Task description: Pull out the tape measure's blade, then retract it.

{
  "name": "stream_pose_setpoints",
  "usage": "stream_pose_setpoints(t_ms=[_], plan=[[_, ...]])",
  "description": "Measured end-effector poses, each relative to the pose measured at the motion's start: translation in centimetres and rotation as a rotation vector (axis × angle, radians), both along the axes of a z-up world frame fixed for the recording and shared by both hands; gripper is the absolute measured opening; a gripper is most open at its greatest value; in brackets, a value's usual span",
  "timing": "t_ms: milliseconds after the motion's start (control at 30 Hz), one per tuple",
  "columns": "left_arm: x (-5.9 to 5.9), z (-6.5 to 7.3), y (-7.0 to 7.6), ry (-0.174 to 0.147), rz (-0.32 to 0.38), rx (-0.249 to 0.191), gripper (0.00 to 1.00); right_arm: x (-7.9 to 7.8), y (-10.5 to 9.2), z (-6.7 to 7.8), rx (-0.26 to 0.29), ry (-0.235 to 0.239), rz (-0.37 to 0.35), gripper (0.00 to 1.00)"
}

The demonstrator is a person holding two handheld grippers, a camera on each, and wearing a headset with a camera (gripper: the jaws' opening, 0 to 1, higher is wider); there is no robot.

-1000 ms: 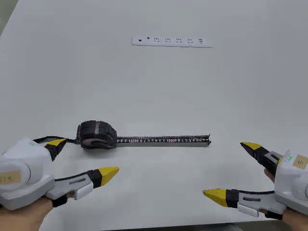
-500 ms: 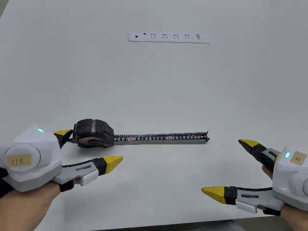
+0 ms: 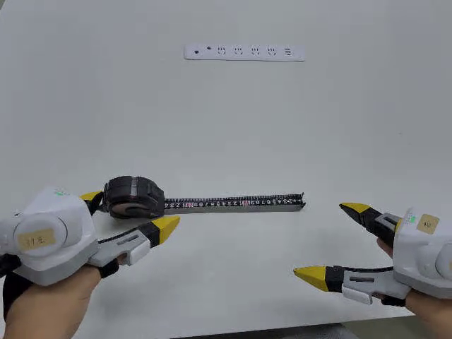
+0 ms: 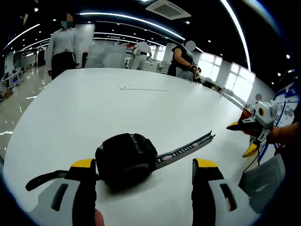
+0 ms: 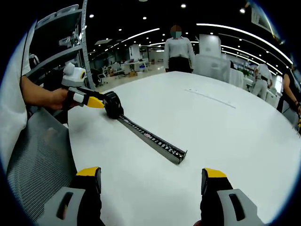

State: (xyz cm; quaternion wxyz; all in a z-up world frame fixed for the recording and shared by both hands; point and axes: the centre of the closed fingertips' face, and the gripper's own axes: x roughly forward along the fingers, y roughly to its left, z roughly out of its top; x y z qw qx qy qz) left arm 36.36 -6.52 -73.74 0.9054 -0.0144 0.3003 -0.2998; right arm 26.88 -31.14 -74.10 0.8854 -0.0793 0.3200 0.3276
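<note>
A black tape measure (image 3: 134, 197) (image 4: 126, 157) (image 5: 113, 104) lies on the white table (image 3: 226, 127), its blade (image 3: 233, 203) (image 4: 186, 148) (image 5: 151, 138) pulled out to the right and resting flat. My left gripper (image 3: 131, 210) (image 4: 141, 165) is open, its jaws standing on either side of the case without touching it. My right gripper (image 3: 326, 240) (image 5: 150, 175) is open and empty, a short way right of and nearer than the blade's hooked tip (image 3: 303, 200) (image 5: 180, 156). A black wrist strap (image 4: 44, 179) trails from the case.
A white power strip (image 3: 244, 52) (image 4: 141, 88) (image 5: 209, 97) lies at the far side of the table. Several people stand beyond the table in both gripper views. The table's near edge (image 3: 233, 332) runs just below the grippers.
My left gripper has moved forward so its jaws now flank the tape measure's case. My right gripper has crept slightly left. The tape measure and blade lie as before.
</note>
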Motion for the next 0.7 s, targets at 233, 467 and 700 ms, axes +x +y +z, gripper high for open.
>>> stream_pose_setpoints(t_ms=[233, 467, 700], plan=[[0.5, -0.2, -0.2, -0.009, 0.074, 0.009, 0.81, 1.5, -0.4, 0.0, -0.009, -0.011, 0.016, 0.85], [1.2, -0.7, 0.0, -0.011, 0.140, 0.048, 0.77, 2.4, -0.8, -0.7, -0.036, -0.006, 0.063, 0.79], [1.8, -1.4, 0.5, -0.007, 0.183, 0.085, 0.73, 3.5, -1.1, -1.1, -0.052, 0.004, 0.119, 0.68]])
